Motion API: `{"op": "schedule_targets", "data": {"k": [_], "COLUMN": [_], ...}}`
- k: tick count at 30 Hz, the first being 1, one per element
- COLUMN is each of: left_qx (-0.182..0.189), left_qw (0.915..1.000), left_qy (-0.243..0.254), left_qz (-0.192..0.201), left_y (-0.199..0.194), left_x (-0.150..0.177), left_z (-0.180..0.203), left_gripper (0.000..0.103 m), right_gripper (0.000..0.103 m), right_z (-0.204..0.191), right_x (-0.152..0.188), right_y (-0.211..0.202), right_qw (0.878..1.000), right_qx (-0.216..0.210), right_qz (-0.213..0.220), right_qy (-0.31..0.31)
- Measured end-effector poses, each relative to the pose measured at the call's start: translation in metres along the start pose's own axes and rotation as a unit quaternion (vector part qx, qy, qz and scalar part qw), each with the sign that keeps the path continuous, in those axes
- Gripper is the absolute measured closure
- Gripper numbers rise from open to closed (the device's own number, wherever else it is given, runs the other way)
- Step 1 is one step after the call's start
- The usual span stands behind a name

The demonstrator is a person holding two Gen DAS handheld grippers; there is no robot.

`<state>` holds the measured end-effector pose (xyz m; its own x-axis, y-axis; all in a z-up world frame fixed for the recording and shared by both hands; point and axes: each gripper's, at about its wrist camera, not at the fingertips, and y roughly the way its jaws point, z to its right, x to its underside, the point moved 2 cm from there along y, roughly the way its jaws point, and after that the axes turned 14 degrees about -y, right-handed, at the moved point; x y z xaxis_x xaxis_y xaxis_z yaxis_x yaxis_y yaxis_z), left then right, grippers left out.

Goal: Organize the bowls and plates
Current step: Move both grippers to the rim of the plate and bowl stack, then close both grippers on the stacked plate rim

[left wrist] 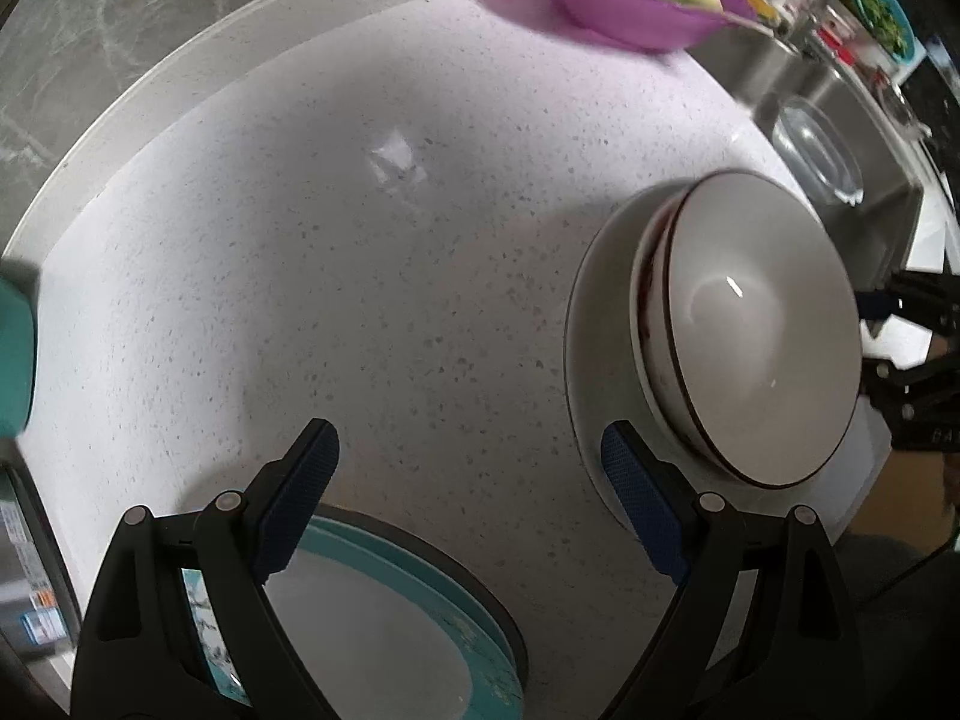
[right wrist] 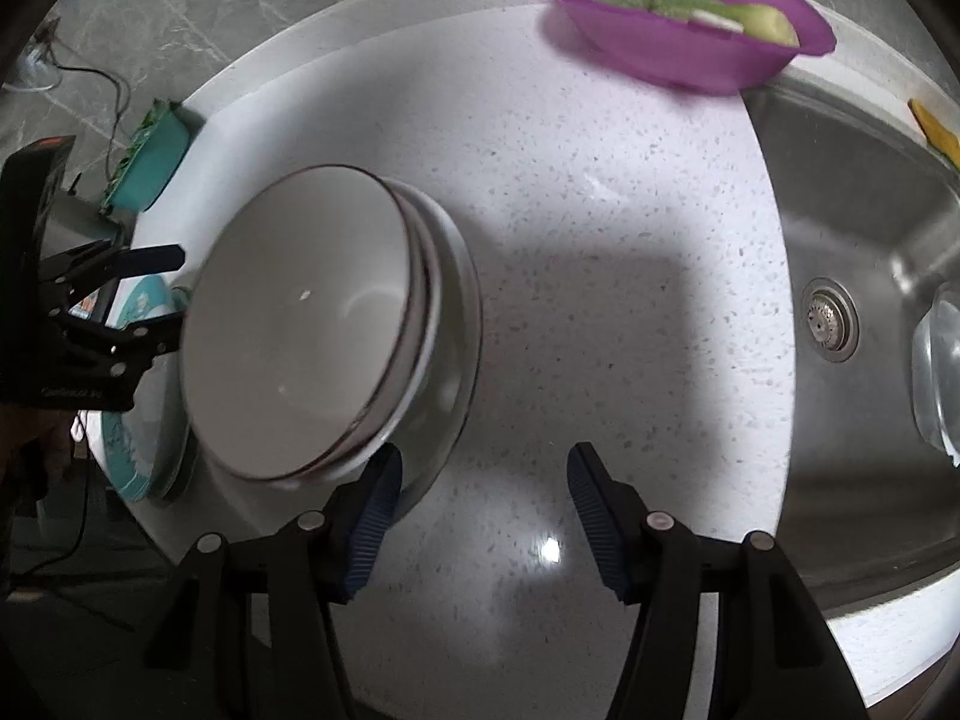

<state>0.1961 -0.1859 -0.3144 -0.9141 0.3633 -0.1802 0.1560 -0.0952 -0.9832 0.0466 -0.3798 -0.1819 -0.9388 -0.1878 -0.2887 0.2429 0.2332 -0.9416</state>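
Note:
Two or three white bowls with brown rims (left wrist: pixel 762 330) (right wrist: pixel 300 330) are nested on a white plate (left wrist: pixel 591 324) (right wrist: pixel 465 300) on the speckled counter. A teal-rimmed plate (left wrist: pixel 474 588) (right wrist: pixel 123 450) lies beside it. My left gripper (left wrist: pixel 471 468) hangs open above the counter. Its left finger is over the teal plate and its right pad (left wrist: pixel 636 492) is over the white plate's rim. My right gripper (right wrist: pixel 483 480) points down with its jaws partly open and only bare counter between them. Its left pad (right wrist: pixel 375 516) is at the white plate's near edge.
A purple bowl of cut vegetables (left wrist: pixel 630 0) (right wrist: pixel 678 12) sits at the counter's far edge. The steel sink (right wrist: pixel 852 210) holds a clear glass container (left wrist: pixel 819 150) (right wrist: pixel 936 372). A teal tub (right wrist: pixel 150 162) stands at the counter's left end. Grey floor lies beyond.

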Motion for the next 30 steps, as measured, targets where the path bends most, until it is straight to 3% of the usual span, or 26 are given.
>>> {"op": "schedule_targets", "data": {"k": [4, 11, 15, 16, 18, 22, 23, 25, 30], "left_qx": [0.011, 0.016, 0.032, 0.037, 0.048, 0.087, 0.091, 0.101, 0.100], "left_qw": [0.9998, 0.9993, 0.9987, 0.9985, 0.9981, 0.9952, 0.9948, 0.9938, 0.9943], "left_qy": [-0.001, 0.012, 0.009, 0.011, 0.013, 0.010, 0.010, 0.011, 0.003], "left_qz": [-0.015, -0.031, -0.038, -0.040, -0.038, -0.043, -0.045, -0.044, -0.037], "left_y": [0.014, 0.038, 0.045, 0.047, 0.047, 0.050, 0.051, 0.052, 0.055], "left_x": [-0.006, -0.011, -0.013, -0.014, -0.016, -0.020, -0.021, -0.022, -0.026], "left_z": [-0.003, 0.006, 0.010, 0.013, 0.017, 0.025, 0.028, 0.034, 0.040], "left_gripper": [0.013, 0.014, 0.017, 0.022, 0.031, 0.077, 0.083, 0.092, 0.094], "right_gripper": [0.045, 0.059, 0.060, 0.061, 0.073, 0.077, 0.077, 0.077, 0.078], "right_z": [0.004, 0.004, 0.005, 0.004, 0.000, -0.005, -0.004, -0.004, -0.002], "right_x": [-0.006, -0.010, -0.011, -0.011, -0.012, -0.013, -0.013, -0.013, -0.011], "right_y": [0.005, 0.017, 0.021, 0.022, 0.025, 0.029, 0.029, 0.029, 0.028], "right_qw": [1.000, 1.000, 0.999, 0.999, 0.999, 0.999, 0.999, 0.998, 0.998], "right_qx": [0.009, -0.002, -0.012, -0.014, -0.028, -0.028, -0.031, -0.032, -0.026], "right_qz": [0.012, 0.019, 0.020, 0.021, 0.023, 0.026, 0.026, 0.029, 0.032], "right_qy": [0.007, 0.020, 0.028, 0.028, 0.030, 0.028, 0.031, 0.035, 0.037]}}
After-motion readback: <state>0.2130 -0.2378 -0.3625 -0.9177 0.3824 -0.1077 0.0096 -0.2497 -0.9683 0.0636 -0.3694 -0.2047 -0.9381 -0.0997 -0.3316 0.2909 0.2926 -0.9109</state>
